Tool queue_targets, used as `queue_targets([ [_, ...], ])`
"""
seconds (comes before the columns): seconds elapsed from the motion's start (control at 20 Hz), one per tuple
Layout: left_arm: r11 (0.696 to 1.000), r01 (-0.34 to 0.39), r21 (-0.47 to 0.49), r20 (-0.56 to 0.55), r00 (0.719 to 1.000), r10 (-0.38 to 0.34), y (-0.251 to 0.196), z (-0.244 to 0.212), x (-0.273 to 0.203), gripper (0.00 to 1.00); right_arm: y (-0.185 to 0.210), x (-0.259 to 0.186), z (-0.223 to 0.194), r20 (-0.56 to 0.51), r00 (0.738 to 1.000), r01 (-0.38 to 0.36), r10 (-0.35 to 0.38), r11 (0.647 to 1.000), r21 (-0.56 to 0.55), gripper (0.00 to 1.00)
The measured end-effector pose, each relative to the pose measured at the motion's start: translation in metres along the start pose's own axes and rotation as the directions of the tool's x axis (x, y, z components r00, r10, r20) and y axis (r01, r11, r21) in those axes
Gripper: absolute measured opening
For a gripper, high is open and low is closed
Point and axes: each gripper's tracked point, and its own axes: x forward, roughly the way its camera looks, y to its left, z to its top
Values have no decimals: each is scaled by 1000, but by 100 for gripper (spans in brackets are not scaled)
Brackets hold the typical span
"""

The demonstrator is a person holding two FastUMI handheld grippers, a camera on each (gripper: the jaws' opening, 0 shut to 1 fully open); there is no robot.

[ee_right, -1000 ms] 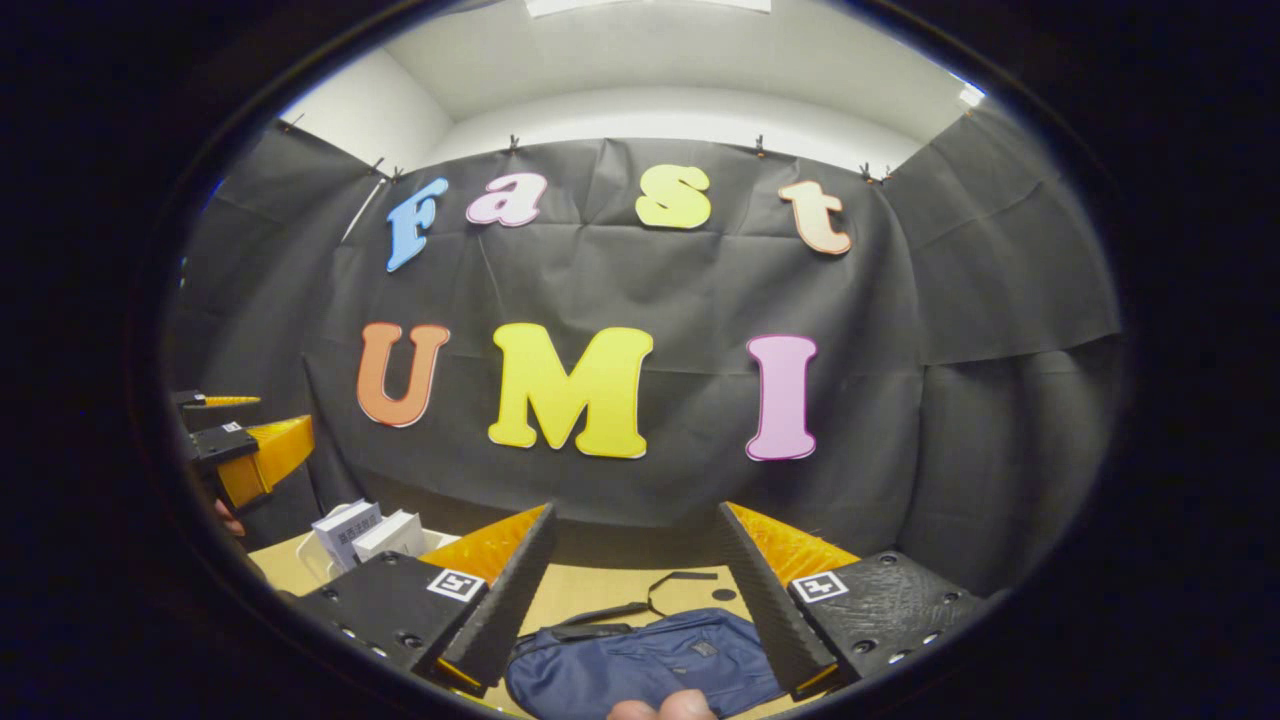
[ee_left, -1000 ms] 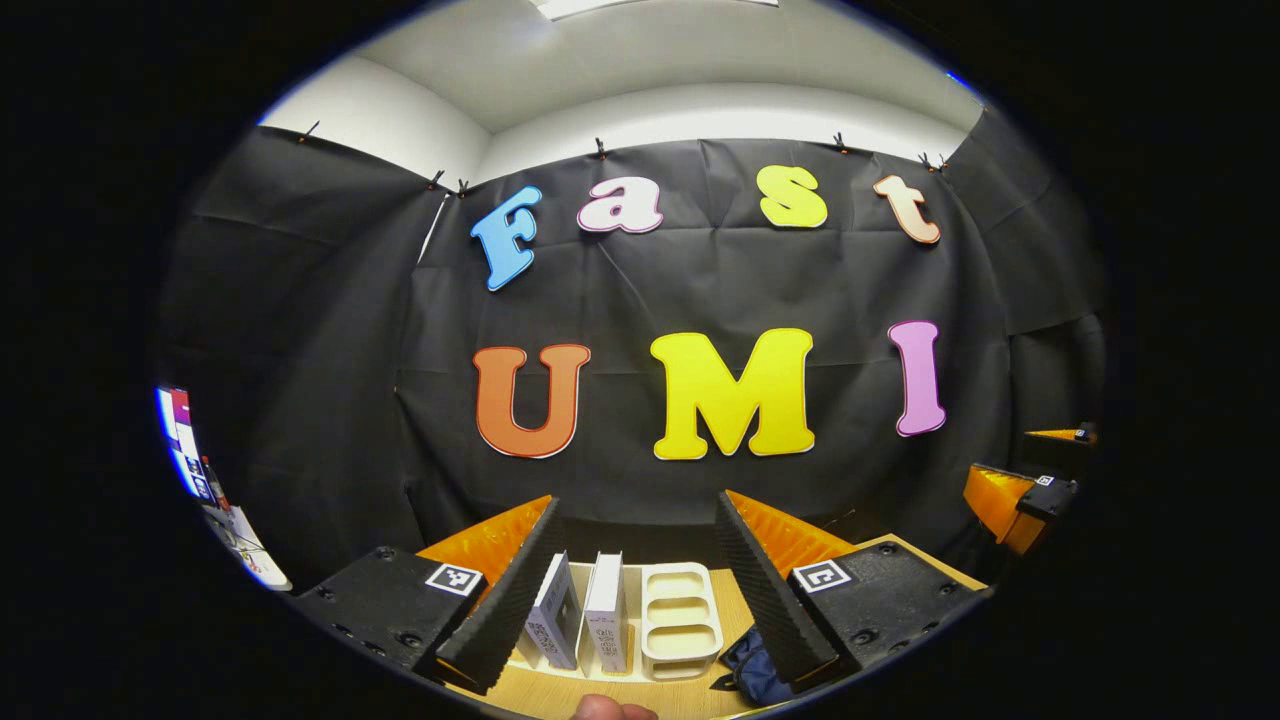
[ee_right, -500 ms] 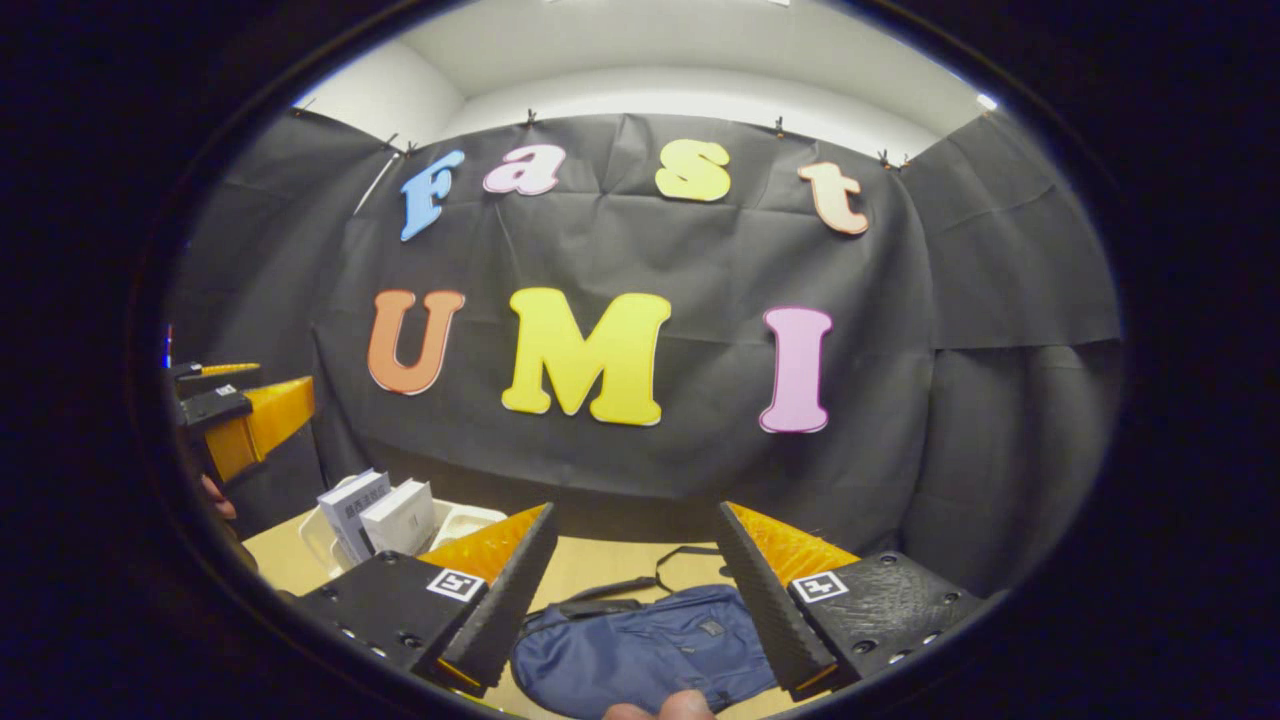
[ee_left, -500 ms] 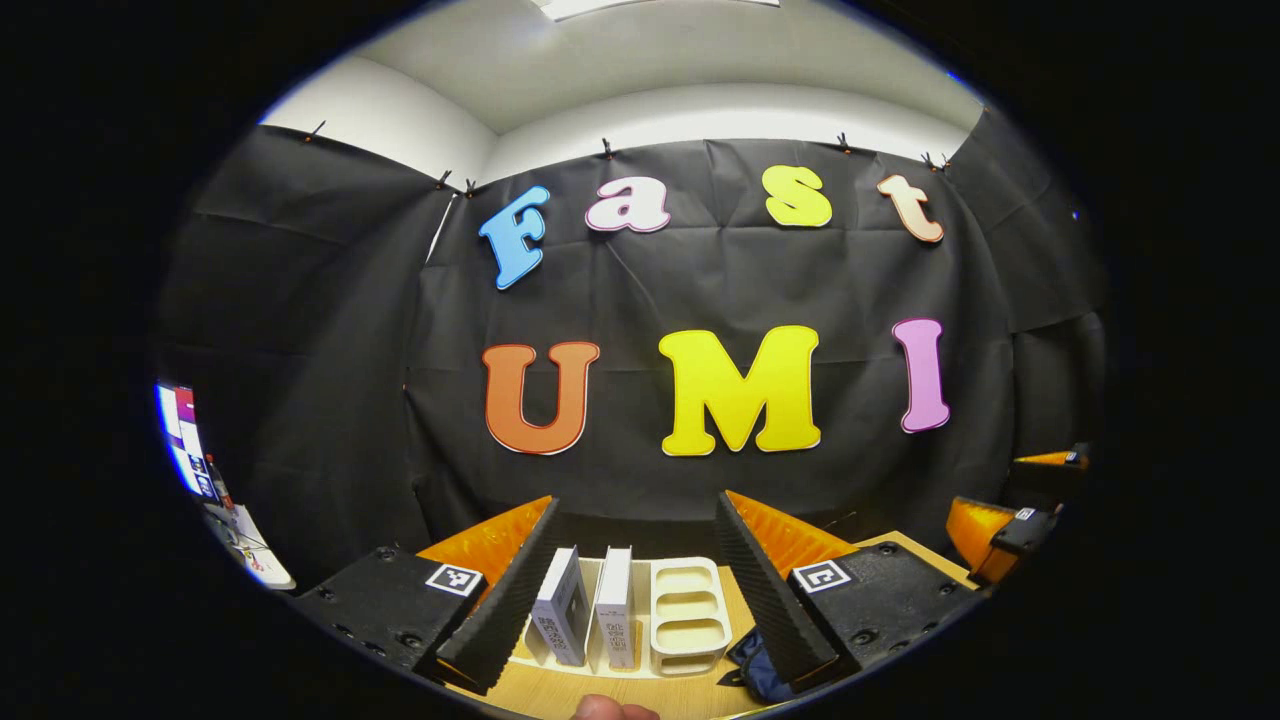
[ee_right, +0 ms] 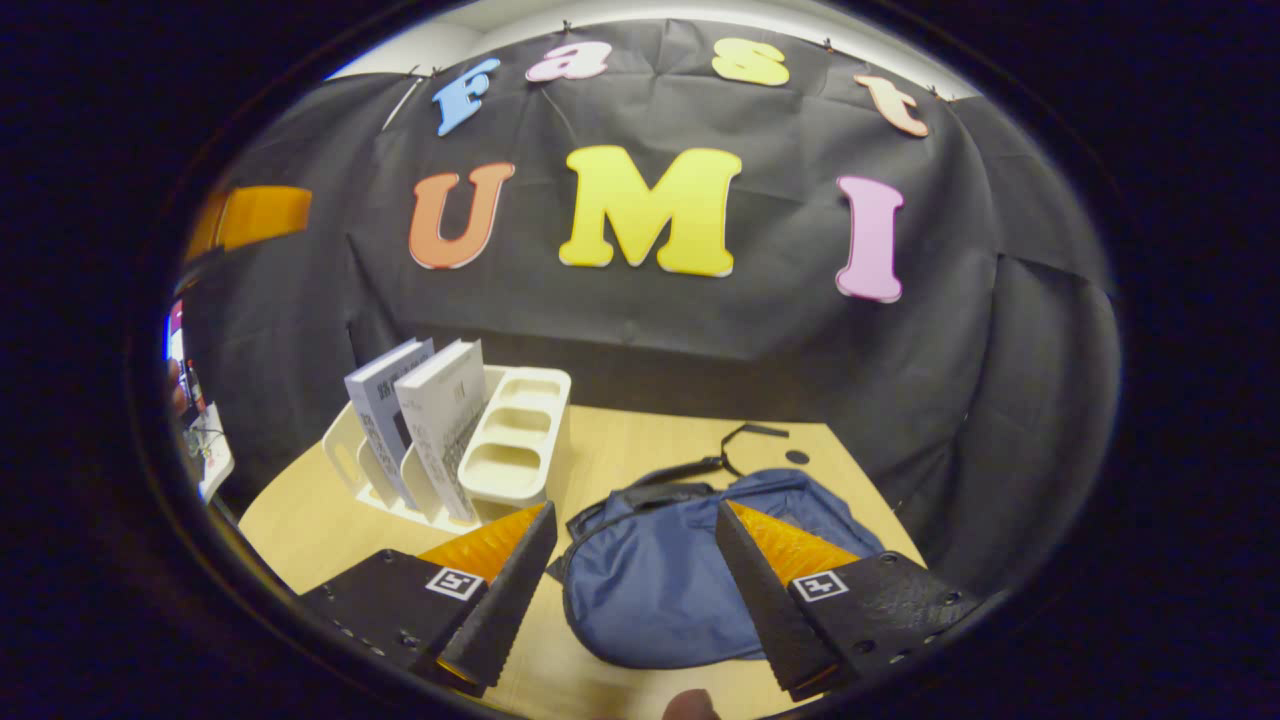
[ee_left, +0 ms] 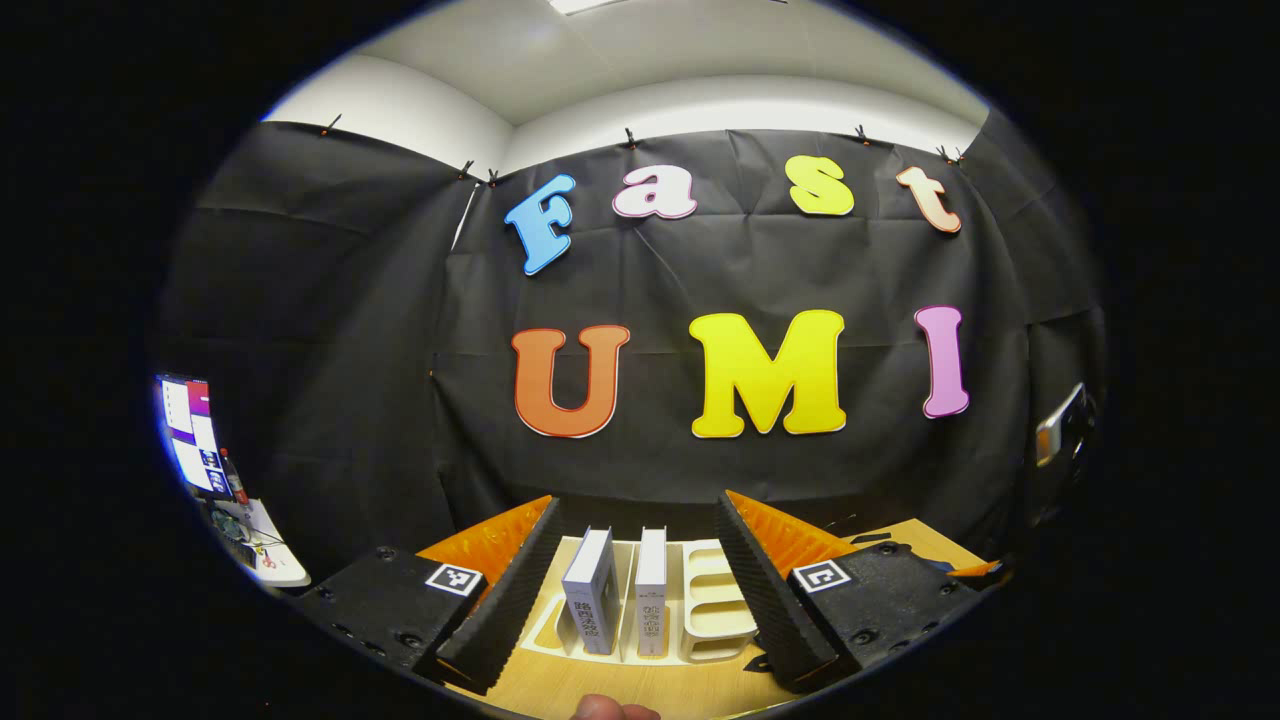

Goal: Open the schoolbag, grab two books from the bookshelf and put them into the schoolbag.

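the navy schoolbag (ee_right: 690, 575) lies flat and limp on the wooden desk (ee_right: 300, 520), closed as far as can be seen, with its thin strap (ee_right: 700, 462) trailing toward the back wall. the right tongs (ee_right: 635, 590) hang above its near end, spread wide with nothing between them. the left tongs (ee_left: 635, 590) are also wide and empty, pointed at the white bookshelf (ee_left: 715, 600), where two books (ee_left: 620, 605) stand upright side by side in the left slots; the remaining slots look empty. the shelf sits just beside the bag, on its left in the right gripper view.

nothing of the task looks done, so the first trouble is likely the opening itself. the zipper pull cannot be made out from here, and a blind pinch would probably catch only loose cloth. the bag is soft and unweighted, so tugging with one tool would likely drag the whole thing across the desk instead of parting the opening; the other tool may need to pin it down.

the strap lies loose and could snag a finger. the books stand close together, so a wide grab might take both or tip the second one over, and the light shelf could slide or lift with them. a limp bag mouth may also collapse before a book goes in.
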Motion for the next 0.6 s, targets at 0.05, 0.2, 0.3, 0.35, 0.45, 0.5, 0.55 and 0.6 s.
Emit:
queue_targets([
  [0.05,1000,-9,2,-1,1000,9,5,-1,-1,96,4,8,-12,-33,999,8,-9,1000,-6,98],
  [0.2,1000,-29,7,-18,999,29,14,-10,-5,96,15,28,-48,-139,990,21,-24,999,-25,96],
  [0.3,999,-37,9,-27,999,38,19,-14,-9,96,21,40,-72,-209,977,28,-35,999,-35,96],
  [0.35,999,-41,9,-35,999,42,22,-16,-11,96,24,46,-85,-252,967,34,-42,999,-34,96],
  [0.45,999,-49,6,-42,998,49,27,-19,-13,96,32,59,-110,-313,948,46,-56,998,-39,96],
  [0.5,999,-54,5,-45,998,54,29,-19,-14,96,30,65,-122,-335,940,58,-74,997,-57,96],
  [0.55,998,-59,6,-52,997,59,31,-22,-13,96,30,70,-132,-360,929,62,-82,996,-68,96],
  [0.6,998,-65,4,-58,996,65,34,-23,-14,96,31,75,-142,-383,919,74,-99,994,-80,96],
])
